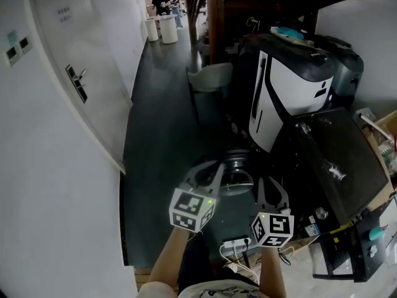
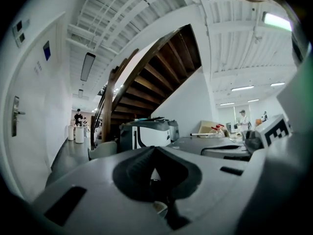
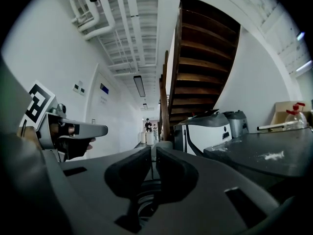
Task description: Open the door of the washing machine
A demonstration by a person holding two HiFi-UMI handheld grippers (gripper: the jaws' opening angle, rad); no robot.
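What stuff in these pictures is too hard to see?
1. Round washer door: head view, partly behind the left gripper and right gripper; whether it is open or shut is unclear.
2. Sign on the white door: head view, print too small.
3. People down the corridor: all views, too far and small.

the left tool point(image 1: 211, 169) and right tool point(image 1: 271, 188) bear black-and-white square markers; floor point(image 1: 161, 104) dark grey.

Open corridor floor point(image 1: 160, 120) (left side); washing machine point(image 1: 338, 160) blocks right.
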